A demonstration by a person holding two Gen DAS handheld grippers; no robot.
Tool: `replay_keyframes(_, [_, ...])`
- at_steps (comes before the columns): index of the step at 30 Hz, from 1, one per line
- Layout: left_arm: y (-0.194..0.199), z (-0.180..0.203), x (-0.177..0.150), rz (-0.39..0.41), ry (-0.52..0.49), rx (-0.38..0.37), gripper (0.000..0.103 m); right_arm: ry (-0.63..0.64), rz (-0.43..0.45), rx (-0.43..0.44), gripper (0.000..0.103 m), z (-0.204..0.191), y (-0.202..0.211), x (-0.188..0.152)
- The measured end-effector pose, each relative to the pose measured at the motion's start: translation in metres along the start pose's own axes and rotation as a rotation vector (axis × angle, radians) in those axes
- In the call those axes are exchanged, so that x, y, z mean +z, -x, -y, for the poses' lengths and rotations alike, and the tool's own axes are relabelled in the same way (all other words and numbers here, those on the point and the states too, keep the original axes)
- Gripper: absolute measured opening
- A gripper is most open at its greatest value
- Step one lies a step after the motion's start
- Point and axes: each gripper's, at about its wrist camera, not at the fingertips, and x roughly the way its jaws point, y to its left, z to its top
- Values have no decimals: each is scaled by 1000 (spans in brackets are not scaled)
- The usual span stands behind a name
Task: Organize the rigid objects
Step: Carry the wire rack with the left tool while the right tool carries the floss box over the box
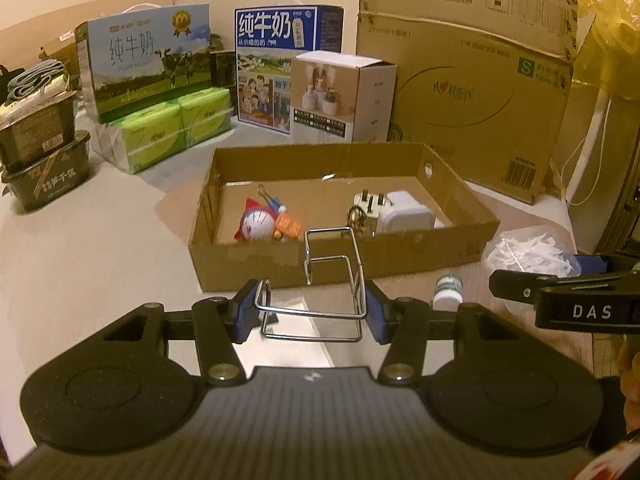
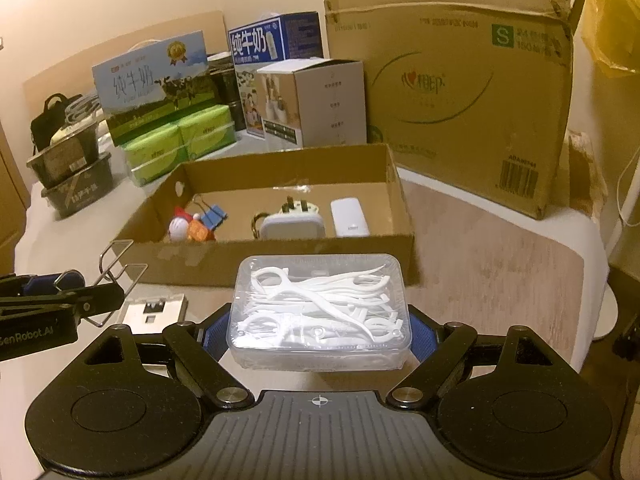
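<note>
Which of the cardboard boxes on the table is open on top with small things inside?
The low cardboard tray in front, holding a white plug adapter and a binder clip; the others stand upright behind it.

the tray [image 2: 280, 258] sits mid-worktop [image 1: 80, 248], open side up. in it, the toy [image 1: 258, 225] and binder clip [image 2: 214, 214] lie at the left end, the plug [image 2: 292, 222] in the middle, the charger [image 2: 350, 218] right of the plug. behind the tray stand the milk cartons [image 1: 148, 60], a small box [image 1: 344, 96] and a big carton [image 1: 480, 92] to the right. the bottle [image 1: 447, 292] stands before the tray. the wire rack [image 1: 332, 280] sits in the left claw [image 1: 312, 314], the floss box [image 2: 320, 312] in the right claw [image 2: 320, 332].
</note>
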Motion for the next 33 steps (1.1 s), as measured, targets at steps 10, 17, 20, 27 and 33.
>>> replay_keyframes(10, [-22,2,36,26,-25,-15,50,-6,15,19,85,12,-15,39])
replay_keyframes(17, [-51,-3,60,26,-29,-14,50,4,18,29,85,20,-34,71])
replay_keyframes(20, [-64,-5,69,24,-31,-15,50,11,16,30,85,23,-47,84])
replay_keyframes(27, [-97,-8,87,13,-50,-17,50,-2,-2,29,85,34,-81,105])
replay_keyframes(33, [-123,-9,99,-1,-67,-15,50,-4,-19,34,85,40,-106,119])
